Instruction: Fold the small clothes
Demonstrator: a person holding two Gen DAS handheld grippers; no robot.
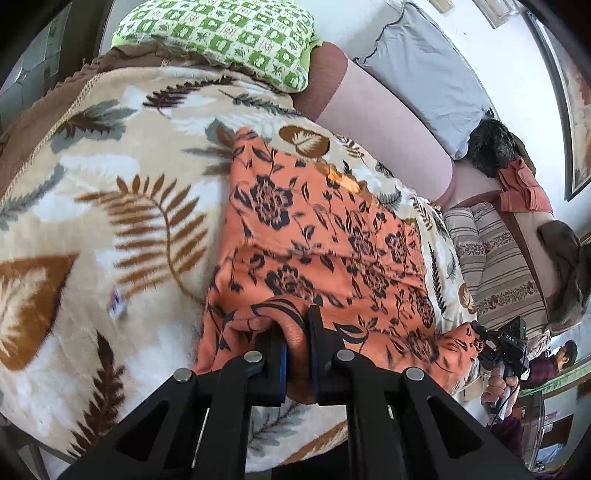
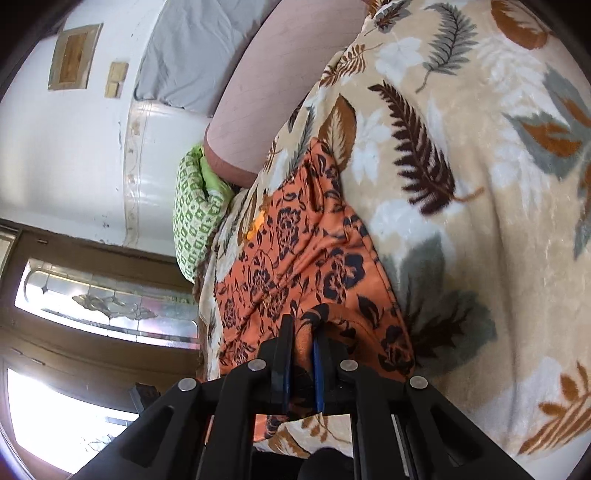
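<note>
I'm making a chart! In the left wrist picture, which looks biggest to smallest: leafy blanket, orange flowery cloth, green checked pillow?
1. Leafy blanket
2. Orange flowery cloth
3. Green checked pillow, though it lies farther away, so it may look smaller than it is.

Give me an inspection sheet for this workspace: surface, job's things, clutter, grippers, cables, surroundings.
Surface: leaf-print blanket spread over a bed.
Job's things: orange floral garment lying on the blanket, its near edge lifted.
Clutter: green checked pillow, grey pillow, pink bolster, striped cushion.
Grippers: left gripper shut on the garment's near edge; right gripper shut on the same edge at another spot.
Cables: a thin cable below the right hand, in the left wrist view.
Surroundings: white wall, wooden door with patterned glass.
</note>
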